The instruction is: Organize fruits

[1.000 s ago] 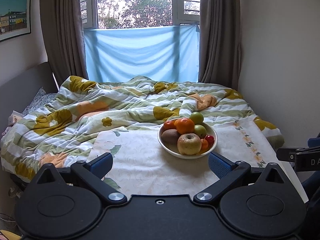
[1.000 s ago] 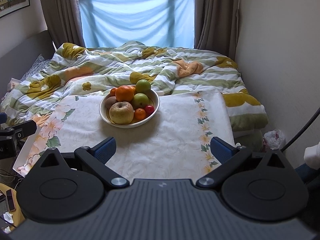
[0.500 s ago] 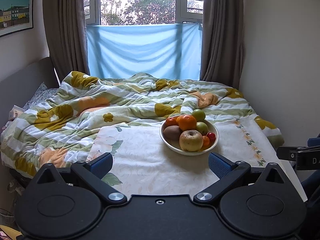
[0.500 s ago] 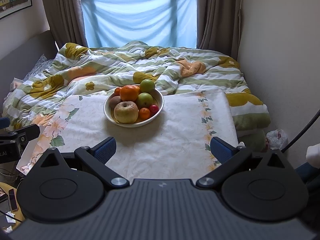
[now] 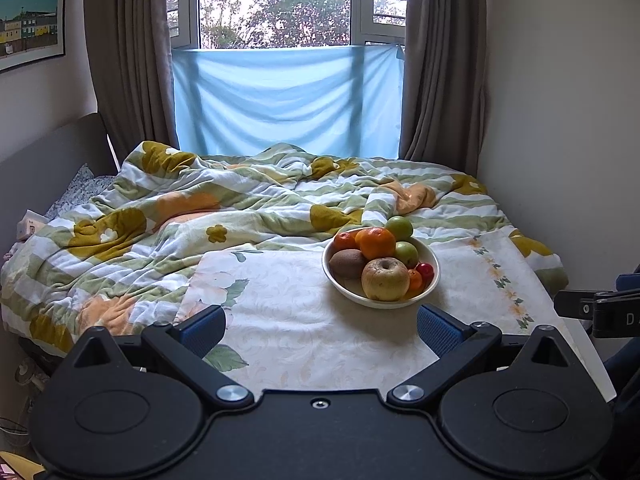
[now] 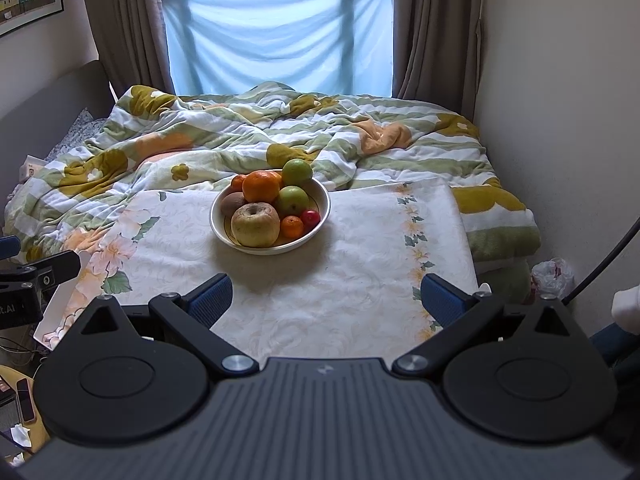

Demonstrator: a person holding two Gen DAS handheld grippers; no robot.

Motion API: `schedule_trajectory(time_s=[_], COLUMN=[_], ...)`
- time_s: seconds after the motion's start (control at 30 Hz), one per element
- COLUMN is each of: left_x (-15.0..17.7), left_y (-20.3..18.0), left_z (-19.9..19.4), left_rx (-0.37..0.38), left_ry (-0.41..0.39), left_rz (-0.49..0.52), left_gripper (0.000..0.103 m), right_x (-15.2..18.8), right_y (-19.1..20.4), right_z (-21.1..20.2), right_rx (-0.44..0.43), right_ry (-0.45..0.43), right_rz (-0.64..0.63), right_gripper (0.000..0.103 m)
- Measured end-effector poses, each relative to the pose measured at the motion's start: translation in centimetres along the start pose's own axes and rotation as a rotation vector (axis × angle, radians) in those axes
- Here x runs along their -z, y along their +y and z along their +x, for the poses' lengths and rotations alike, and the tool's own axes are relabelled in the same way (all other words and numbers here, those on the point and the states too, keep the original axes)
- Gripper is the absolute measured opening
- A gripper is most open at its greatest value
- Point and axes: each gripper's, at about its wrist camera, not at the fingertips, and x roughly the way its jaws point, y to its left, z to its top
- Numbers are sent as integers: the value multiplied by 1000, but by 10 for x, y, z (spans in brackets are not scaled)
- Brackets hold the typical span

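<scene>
A white bowl (image 5: pixel 434 268) (image 6: pixel 324 204) heaped with fruit sits on a floral-cloth table. In it lie a large yellowish apple (image 5: pixel 385 279) (image 6: pixel 255 225), a big orange (image 5: pixel 377 243) (image 6: pixel 261 187), a kiwi (image 5: pixel 347 263) (image 6: pixel 233 203), green apples (image 5: pixel 399 227) (image 6: pixel 297 172), small oranges and a red fruit (image 6: pixel 311 218). My left gripper (image 5: pixel 320 326) is open and empty, hanging near the table's front edge, short of the bowl. My right gripper (image 6: pixel 326 300) is likewise open and empty, with the bowl ahead and slightly left.
Behind the table (image 5: pixel 280 320) (image 6: pixel 360 280) lies a bed with a rumpled green-and-yellow quilt (image 5: pixel 200 216) (image 6: pixel 200 140). A wall stands close on the right. A plastic bag (image 6: pixel 554 276) lies on the floor at the right. The other gripper shows at each view's edge.
Both cameras have tilted up and eased back a little, so the bowl sits slightly lower and more of the window shows. Both grippers stayed open and empty.
</scene>
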Motion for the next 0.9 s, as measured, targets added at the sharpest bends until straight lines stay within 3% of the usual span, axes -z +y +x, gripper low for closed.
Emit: schedule_trajectory(time_s=[0.9], left_x=[-3], left_y=[18], left_z=[20], left_rx=[-3], left_ry=[-2], left_rz=[-13], left_gripper=[103], right_x=[0], right_y=[2], right_z=[2], right_rx=[8], right_ry=[4], right_rz=[3], right_gripper=[103])
